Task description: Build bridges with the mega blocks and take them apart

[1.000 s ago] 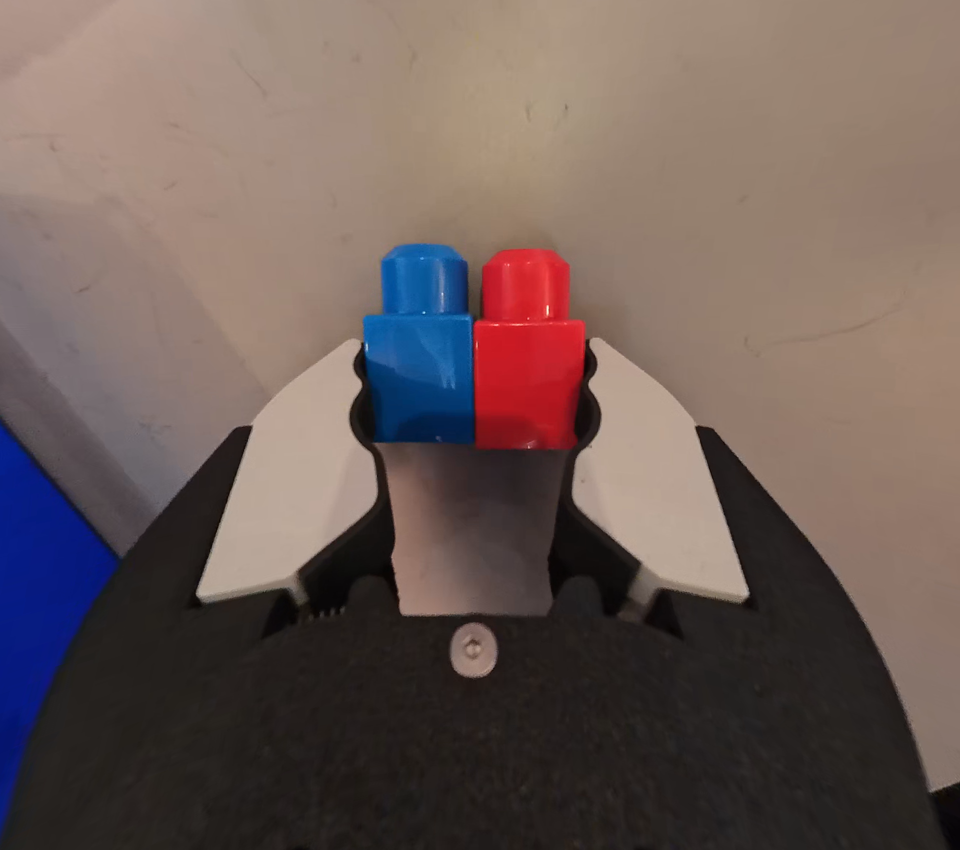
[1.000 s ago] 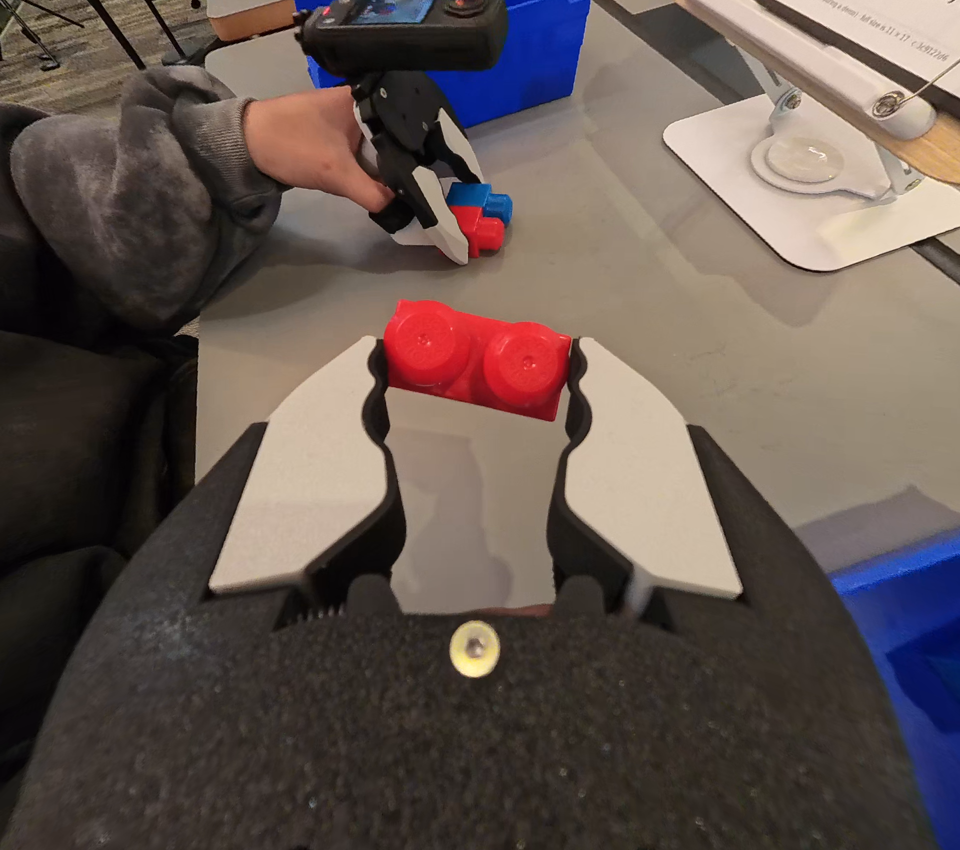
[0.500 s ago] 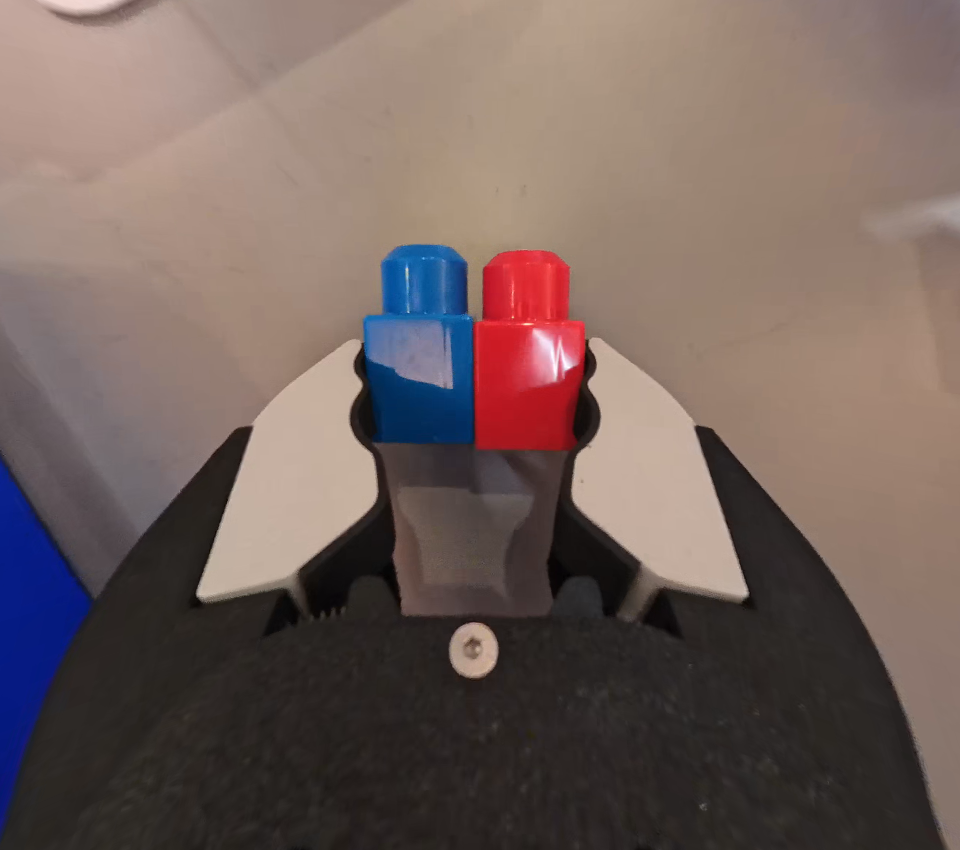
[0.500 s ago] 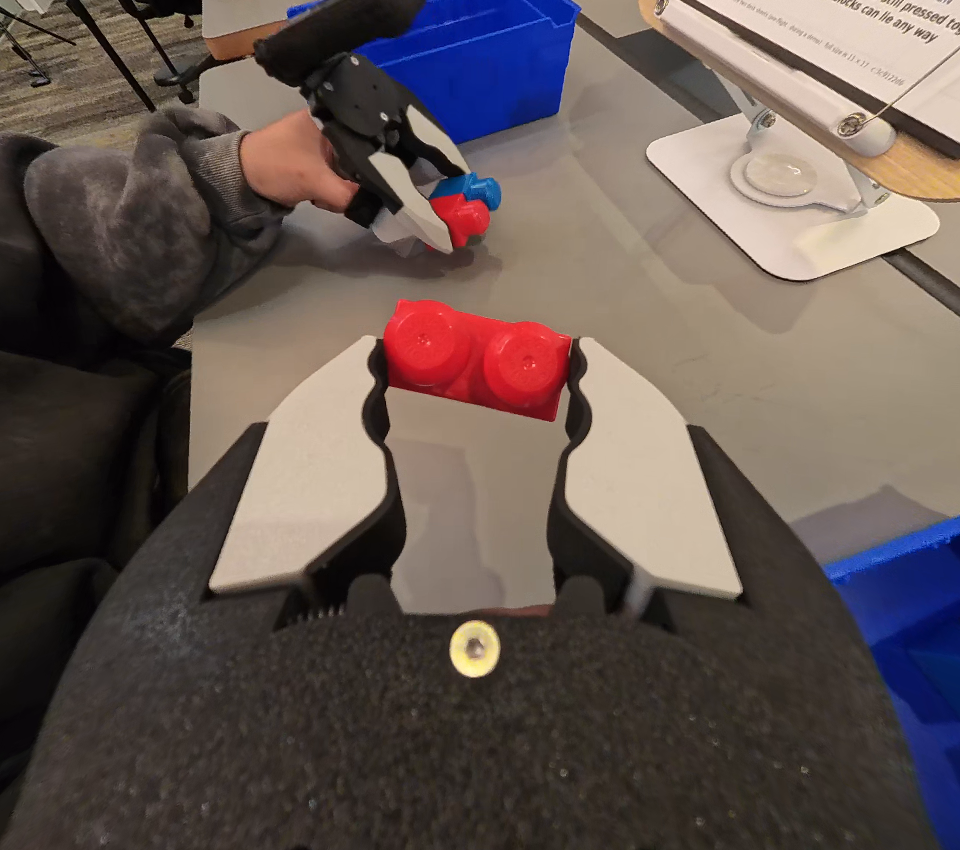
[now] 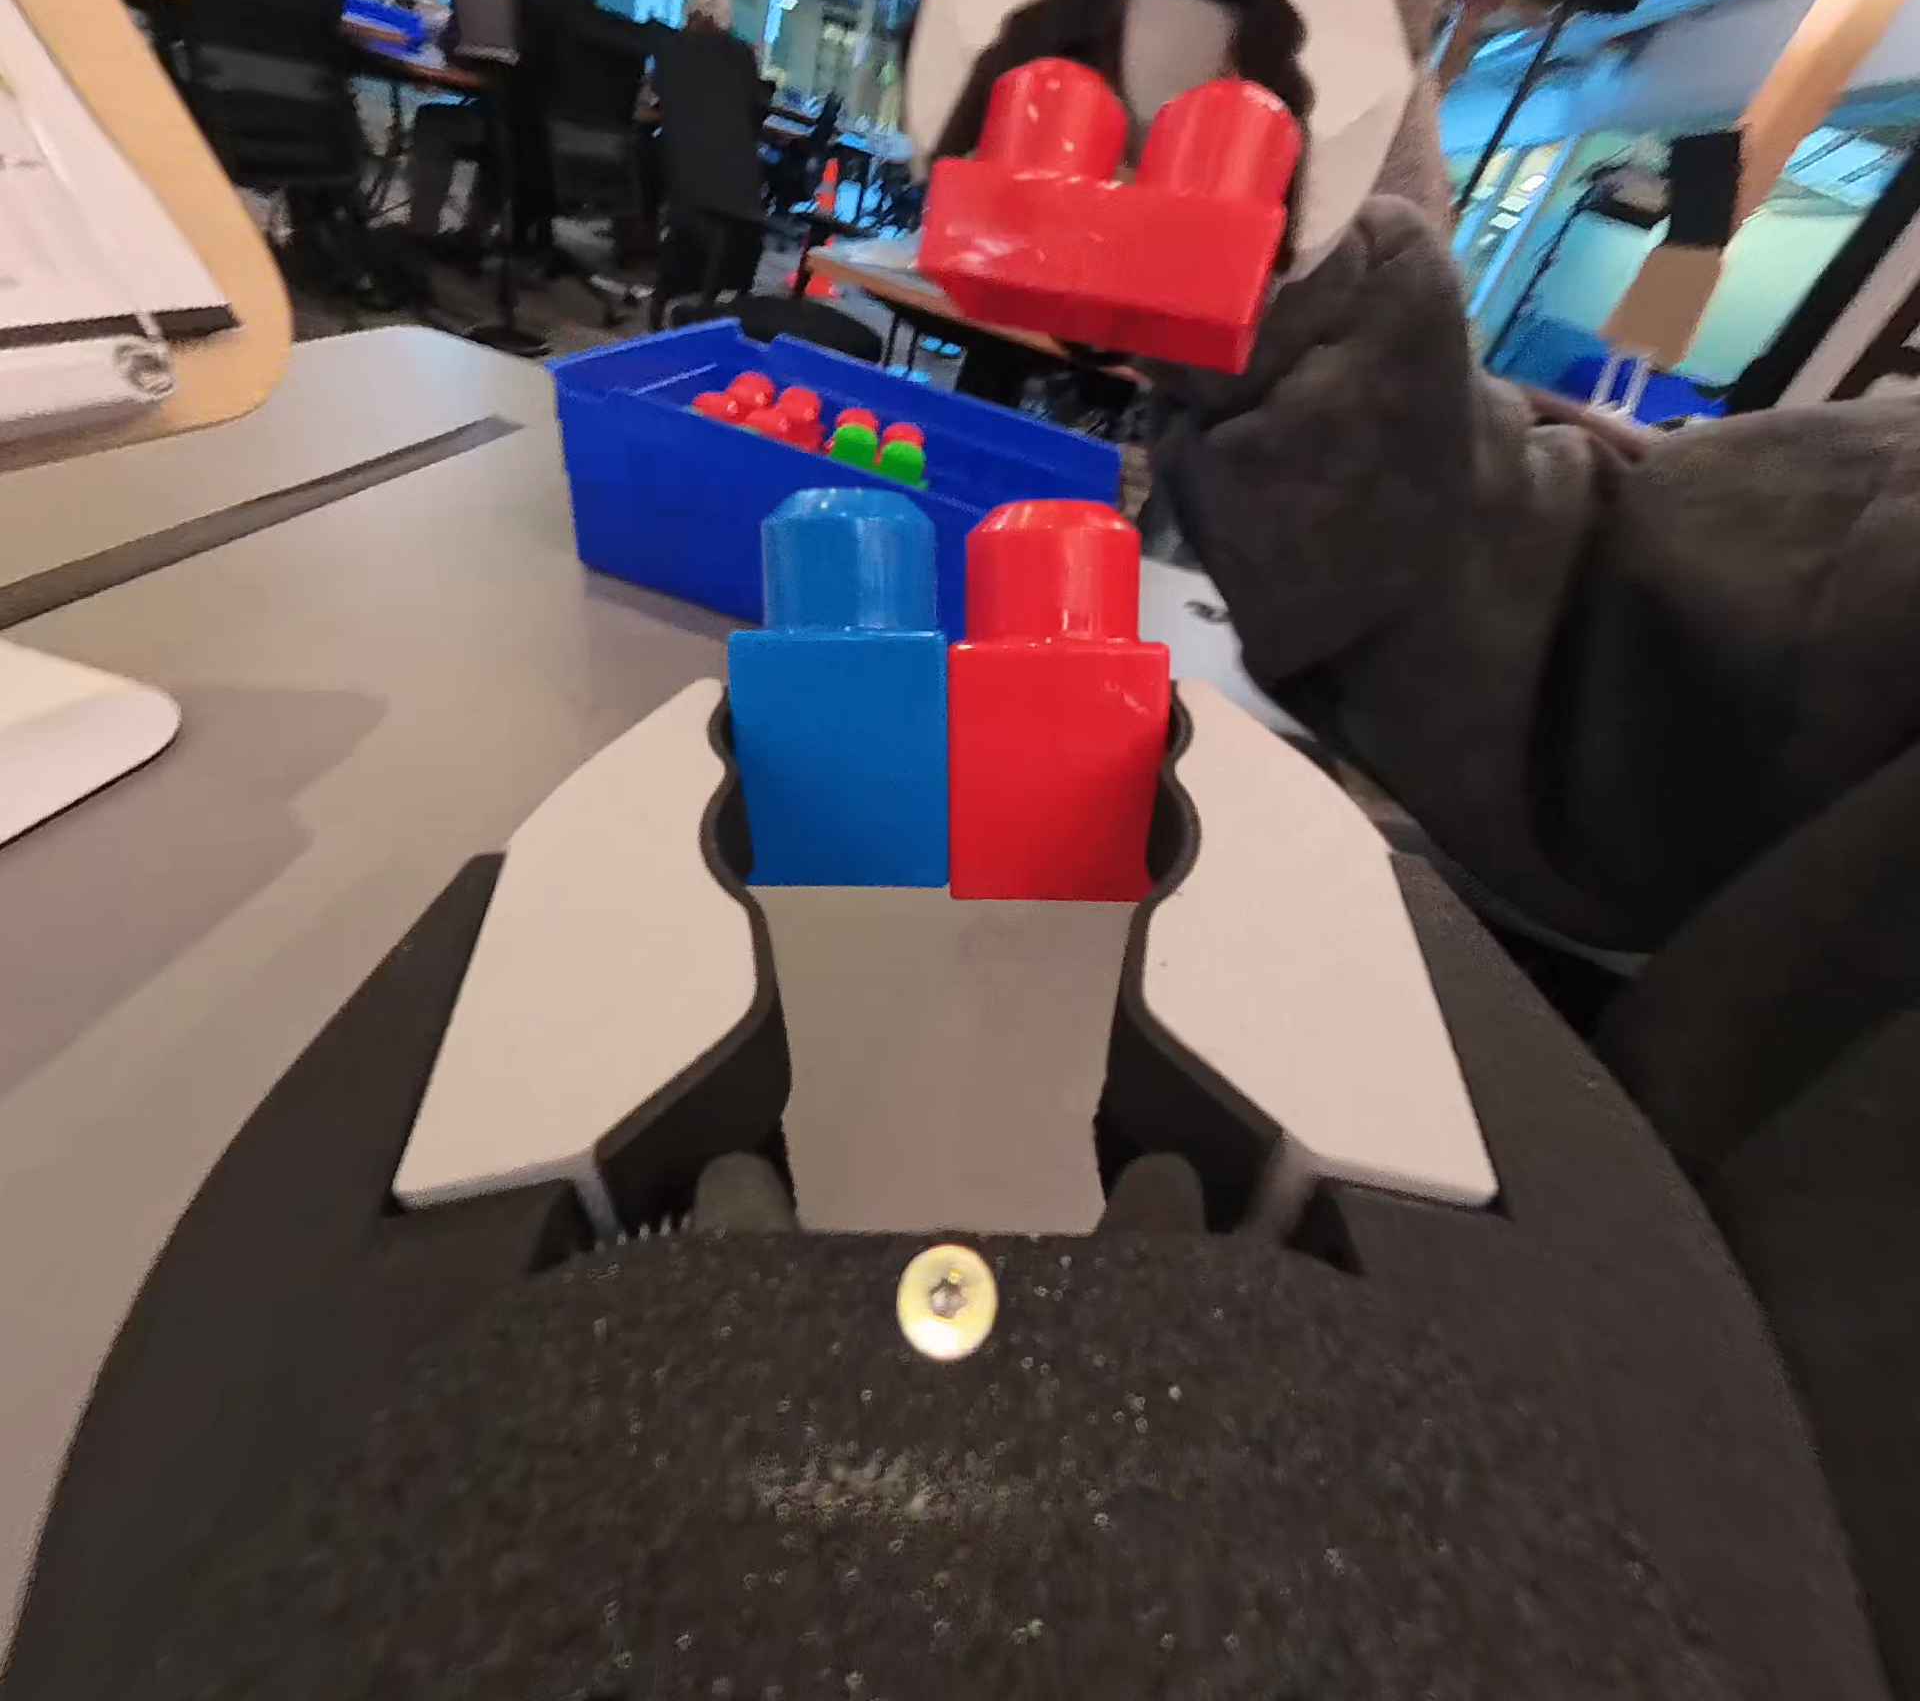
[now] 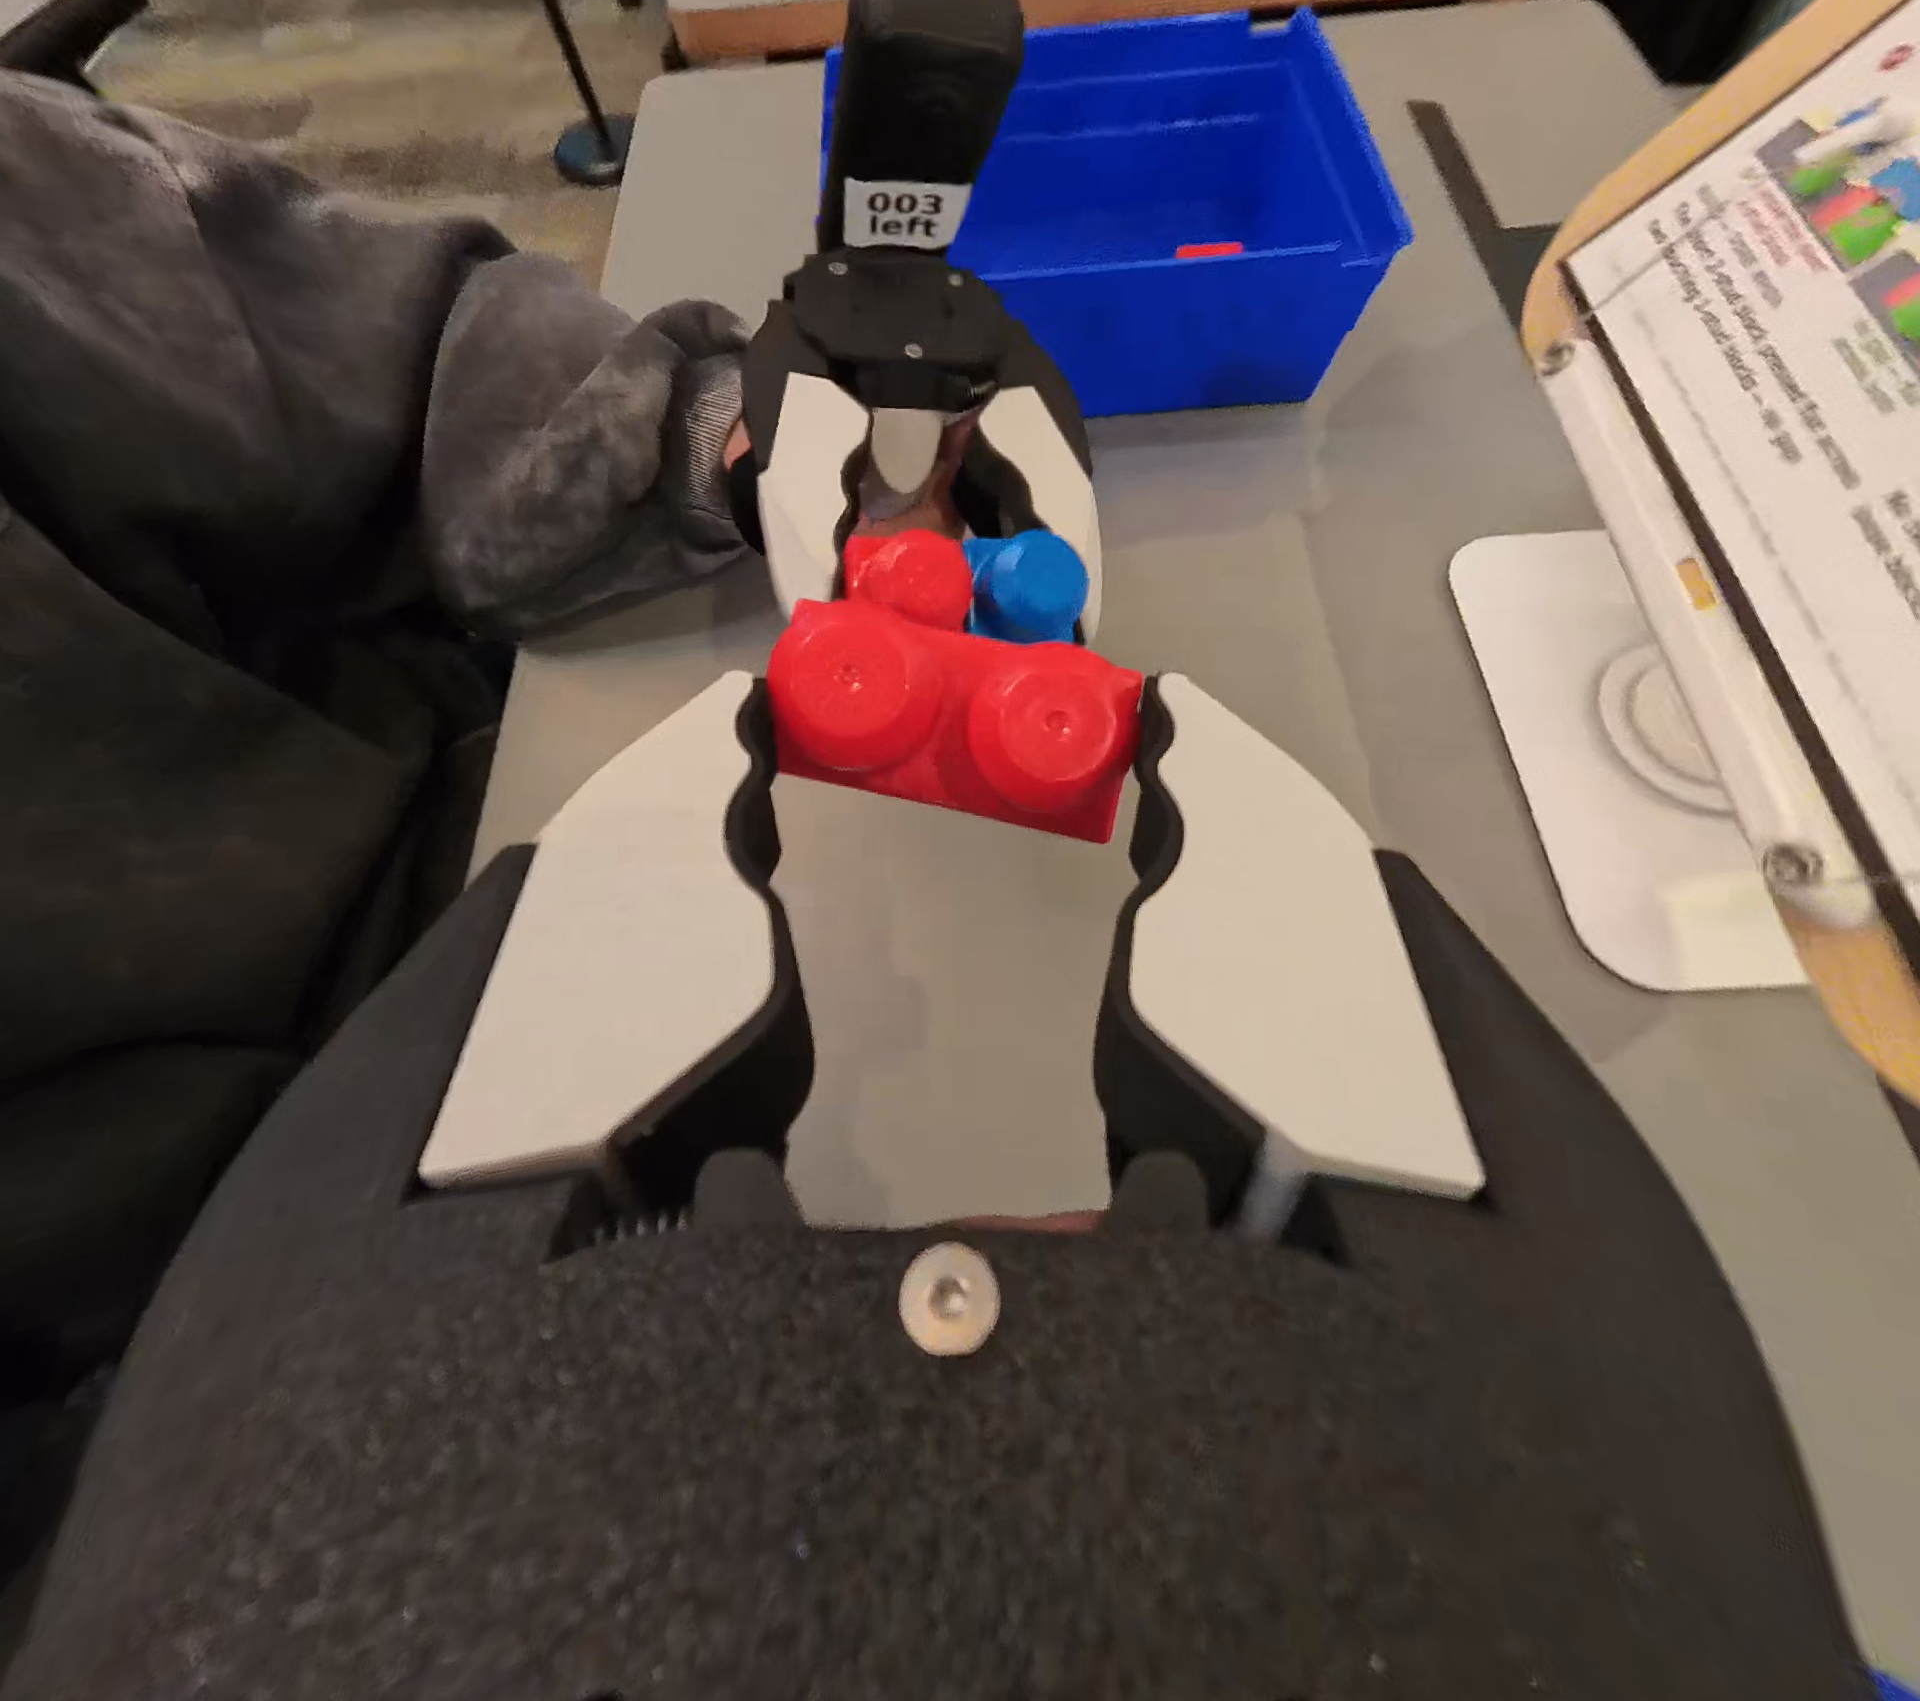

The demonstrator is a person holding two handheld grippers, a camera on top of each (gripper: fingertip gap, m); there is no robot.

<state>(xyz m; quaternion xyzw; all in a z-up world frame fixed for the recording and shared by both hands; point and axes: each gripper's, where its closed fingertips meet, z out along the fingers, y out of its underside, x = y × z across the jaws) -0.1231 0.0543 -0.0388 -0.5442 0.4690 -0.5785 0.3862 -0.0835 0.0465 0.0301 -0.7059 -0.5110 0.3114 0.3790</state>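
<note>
While the left gripper point(image 5: 951, 778) clamps the small blue block point(image 5: 842, 747) and the small red block point(image 5: 1055, 747) side by side between its fingers, it has swung right up off the table point(image 5: 312, 612) in the last second, and that changes the whole picture. A second ago it was pointing down at the grey surface; now its studs point out across the room, straight at the right gripper point(image 5: 1112, 124), which comes in above and beyond with the long red block point(image 5: 1101, 238) squeezed by its ends. From the right wrist view the long red block point(image 6: 951, 737) sits tilted in the right gripper point(image 6: 951, 747), just as it did a moment back, its two studs facing the camera, and the left gripper point(image 6: 925, 550) has moved in close behind it, the two small studs peeking over its top edge. The pieces look very near, but whether they touch cannot be told from here. So the two pillars are together and the span is lined up over them: this reads as the moment before the press that makes the bridge. The long block's hollow underside has to meet both studs squarely, and its tilt may need levelling first. A blue bin point(image 5: 665, 488) with spare red and green blocks point(image 5: 831, 430) waits on the table beyond, and an instruction board point(image 6: 1766, 404) stands off to the side.
</note>
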